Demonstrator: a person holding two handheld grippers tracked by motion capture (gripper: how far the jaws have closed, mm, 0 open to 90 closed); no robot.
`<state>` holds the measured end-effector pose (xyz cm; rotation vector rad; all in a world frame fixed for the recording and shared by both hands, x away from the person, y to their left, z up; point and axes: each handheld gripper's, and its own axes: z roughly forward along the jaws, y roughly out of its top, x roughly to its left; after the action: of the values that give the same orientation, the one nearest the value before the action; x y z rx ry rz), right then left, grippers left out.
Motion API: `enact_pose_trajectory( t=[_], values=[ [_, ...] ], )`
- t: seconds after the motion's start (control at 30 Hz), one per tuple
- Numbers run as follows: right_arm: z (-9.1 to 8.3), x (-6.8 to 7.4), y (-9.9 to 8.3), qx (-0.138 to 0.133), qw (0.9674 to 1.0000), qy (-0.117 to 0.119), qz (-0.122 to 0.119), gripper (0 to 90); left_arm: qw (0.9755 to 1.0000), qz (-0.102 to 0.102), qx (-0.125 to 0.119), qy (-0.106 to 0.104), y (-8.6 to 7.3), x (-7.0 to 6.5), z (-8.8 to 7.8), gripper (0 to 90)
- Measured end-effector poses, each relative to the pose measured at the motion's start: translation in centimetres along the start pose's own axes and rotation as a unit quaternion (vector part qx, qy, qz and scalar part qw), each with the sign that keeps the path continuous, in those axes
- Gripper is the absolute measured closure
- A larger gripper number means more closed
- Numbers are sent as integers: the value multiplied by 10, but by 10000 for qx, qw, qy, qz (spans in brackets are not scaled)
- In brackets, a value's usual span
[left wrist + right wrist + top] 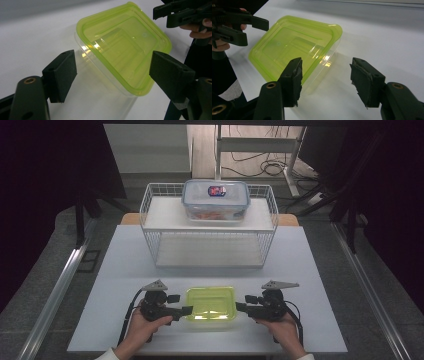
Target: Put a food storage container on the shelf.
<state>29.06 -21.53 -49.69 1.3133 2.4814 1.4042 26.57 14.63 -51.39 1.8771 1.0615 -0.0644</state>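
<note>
Near the table's front edge, centred: a clear plastic tub (210, 304) with a translucent lime-green lid, rectangular with rounded corners and a stepped panel pressed into the top. Glossy, catching glare. Nothing visible inside it.

Left gripper (184, 310) just beside the tub's left side; in the left gripper view (113, 72) its matte black foam-faced jaws stand wide apart, straddling the tub's near corner without pressing on it. Right gripper (241, 307) close by the tub's right side; in the right gripper view (325, 76) its jaws are apart too, one pad with a ragged, worn face, the left jaw in front of the tub's corner, contact not clear.

White tabletop (125, 265) smooth, bare strip between tub and basket. Behind it, a white wire basket (150, 227) with two shelves. On the top shelf, a clear lidded box (215, 201), blue-rimmed, with a label and something orange inside, too blurred to name.
</note>
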Motion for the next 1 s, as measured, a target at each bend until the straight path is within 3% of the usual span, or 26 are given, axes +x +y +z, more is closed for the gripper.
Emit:
enact_pose_trajectory(
  t=[0.43, 0.87, 1.0],
  values=[
    [16, -3, 4, 134, 9998, 65, 165, 453, 9995, -273, 136, -39, 2, 8, 12, 253],
    [27, 4, 4, 318, 9988, 320, 187, 531, 9989, -278, 257, -261, 0, 6, 15, 450],
    [27, 2, 4, 335, 9984, 359, 268, 575, 9988, -274, 291, -298, 0, 6, 15, 466]
  ],
)
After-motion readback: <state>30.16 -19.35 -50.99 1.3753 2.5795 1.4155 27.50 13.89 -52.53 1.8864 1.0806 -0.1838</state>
